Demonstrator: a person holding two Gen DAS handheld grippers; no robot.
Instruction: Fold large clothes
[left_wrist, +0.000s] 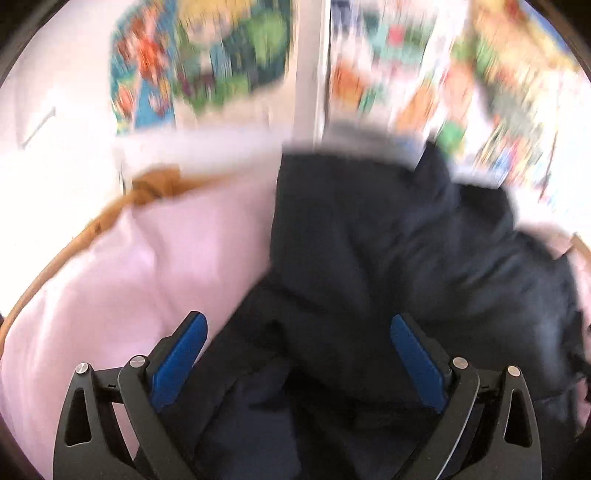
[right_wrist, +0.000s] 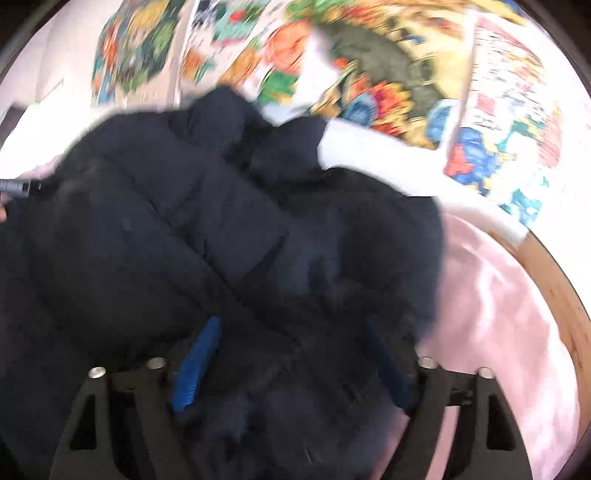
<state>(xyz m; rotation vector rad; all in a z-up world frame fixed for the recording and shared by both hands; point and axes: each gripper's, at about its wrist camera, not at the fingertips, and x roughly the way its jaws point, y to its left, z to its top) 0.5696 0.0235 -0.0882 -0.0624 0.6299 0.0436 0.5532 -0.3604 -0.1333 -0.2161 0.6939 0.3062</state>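
A dark navy puffer jacket (left_wrist: 388, 258) lies bunched on a pink sheet (left_wrist: 129, 280). It also fills the right wrist view (right_wrist: 221, 229). My left gripper (left_wrist: 299, 325) is open, its blue pads (left_wrist: 181, 358) spread wide over the jacket's lower edge. My right gripper (right_wrist: 291, 328) is open too, with jacket fabric bulging between its blue pads (right_wrist: 195, 369). Both views are blurred by motion. Whether the fingers touch the fabric is unclear.
The pink sheet (right_wrist: 498, 332) covers a surface with a wooden rim (left_wrist: 55, 258), seen also on the right (right_wrist: 561, 295). Colourful posters (left_wrist: 199, 55) hang on the white wall behind, and more posters (right_wrist: 388, 74) fill the right wrist view. A dark object (right_wrist: 18, 188) pokes in at the left edge.
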